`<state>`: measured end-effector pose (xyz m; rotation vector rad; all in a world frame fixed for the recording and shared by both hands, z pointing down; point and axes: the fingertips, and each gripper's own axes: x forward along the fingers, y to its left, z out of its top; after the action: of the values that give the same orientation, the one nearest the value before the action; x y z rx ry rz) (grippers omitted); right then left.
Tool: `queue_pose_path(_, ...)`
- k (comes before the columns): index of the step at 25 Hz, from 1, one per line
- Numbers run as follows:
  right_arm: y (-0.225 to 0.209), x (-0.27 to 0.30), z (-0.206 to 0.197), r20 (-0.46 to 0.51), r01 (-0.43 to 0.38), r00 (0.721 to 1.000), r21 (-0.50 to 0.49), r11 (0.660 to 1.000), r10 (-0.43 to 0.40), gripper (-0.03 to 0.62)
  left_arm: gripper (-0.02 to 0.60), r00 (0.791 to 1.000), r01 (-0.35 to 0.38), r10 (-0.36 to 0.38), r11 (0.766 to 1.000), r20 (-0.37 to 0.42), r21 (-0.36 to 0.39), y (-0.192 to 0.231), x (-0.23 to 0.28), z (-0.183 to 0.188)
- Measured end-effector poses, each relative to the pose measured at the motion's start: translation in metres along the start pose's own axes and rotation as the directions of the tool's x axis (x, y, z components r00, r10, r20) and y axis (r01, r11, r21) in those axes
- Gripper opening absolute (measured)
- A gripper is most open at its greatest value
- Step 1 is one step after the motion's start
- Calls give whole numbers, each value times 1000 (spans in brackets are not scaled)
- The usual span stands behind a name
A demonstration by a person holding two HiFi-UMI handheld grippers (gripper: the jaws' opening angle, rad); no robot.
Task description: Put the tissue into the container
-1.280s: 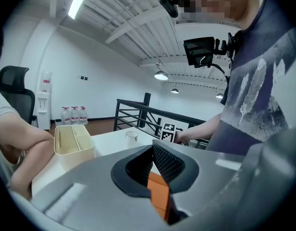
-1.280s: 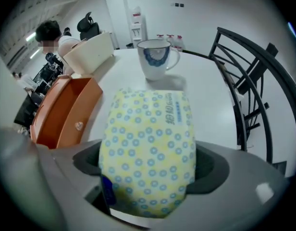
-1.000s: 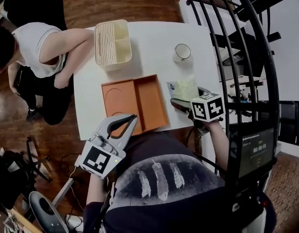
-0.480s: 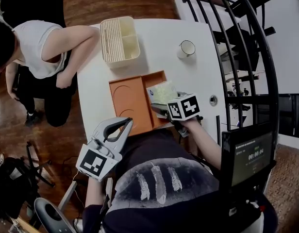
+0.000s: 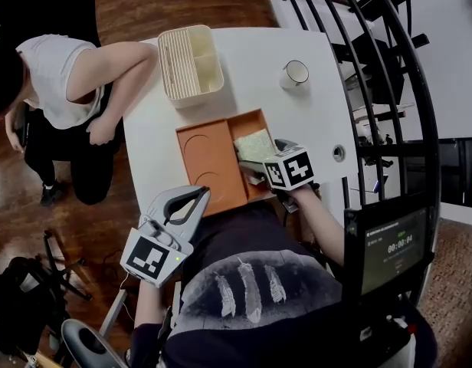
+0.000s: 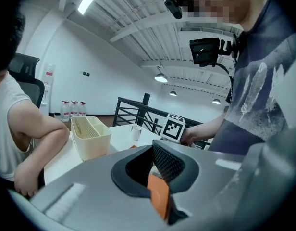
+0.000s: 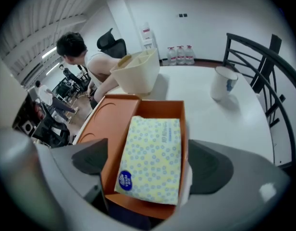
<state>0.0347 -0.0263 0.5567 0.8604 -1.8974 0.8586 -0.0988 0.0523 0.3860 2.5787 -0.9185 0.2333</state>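
Observation:
The yellow dotted tissue pack (image 5: 255,144) (image 7: 150,158) lies in the right compartment of the orange container (image 5: 205,159) (image 7: 114,119) on the white table. My right gripper (image 5: 259,159) (image 7: 148,166) straddles the pack from the near side. Its jaws are opening, with the pack between them and the pads standing off its sides. My left gripper (image 5: 191,199) (image 6: 155,172) hovers at the table's near edge by the container's left corner, shut with nothing in it.
A cream slatted bin (image 5: 191,64) stands at the table's far left and a white cup (image 5: 295,73) at the far right. A seated person (image 5: 75,75) leans an arm on the left edge. Black railing (image 5: 389,90) and a monitor (image 5: 389,240) stand to the right.
My right gripper has carried the tissue pack leftward from the bare table beside the container into its right compartment. The left gripper has stayed in place.

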Motion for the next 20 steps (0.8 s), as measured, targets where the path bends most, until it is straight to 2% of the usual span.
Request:
queue_pose_path(3, 2, -33, 19, 99, -12, 995, -57, 998, 18, 518, 14, 1000, -13, 13, 1000, 5, -5, 2, -3, 2)
queue_pose_path(5, 12, -63, 40, 198, -61, 977, -113, 992, 82, 518, 14, 1000, -19, 19, 1000, -1, -3, 2, -3, 2)
queue_pose_path(6, 21, -80, 53, 254, -100, 958, -146, 984, 135, 518, 14, 1000, -20, 20, 1000, -5, 3, 3, -2, 2)
queue_pose_path(8, 42, -113, 78, 355, -200, 894, -225, 954, 271, 515, 14, 1000, -16, 17, 1000, -9, 20, 1, 3, 6)
queue_pose_path(10, 62, -142, 94, 413, -292, 813, -320, 901, 410, 511, 14, 1000, -9, 10, 999, -13, 37, -5, 11, 12)
queue_pose_path(11, 69, -154, 98, 426, -322, 777, -364, 874, 463, 470, 14, 1000, -6, 7, 999, -15, 47, -9, 16, 15)
queue_pose_path(13, 76, -170, 98, 431, -366, 724, -421, 830, 538, 422, 14, 1000, -3, 4, 998, -19, 70, -18, 26, 23)
queue_pose_path(15, 77, -182, 91, 418, -409, 684, -459, 789, 598, 304, 14, 1000, -7, 9, 996, -19, 92, -30, 35, 33)
queue_pose_path(16, 77, -188, 88, 411, -430, 661, -478, 766, 628, 278, 14, 1000, -14, 16, 995, -16, 100, -35, 40, 38)
queue_pose_path(20, 70, -218, 77, 384, -509, 547, -553, 659, 744, 81, 14, 998, -56, 56, 989, 3, 140, -55, 59, 54)
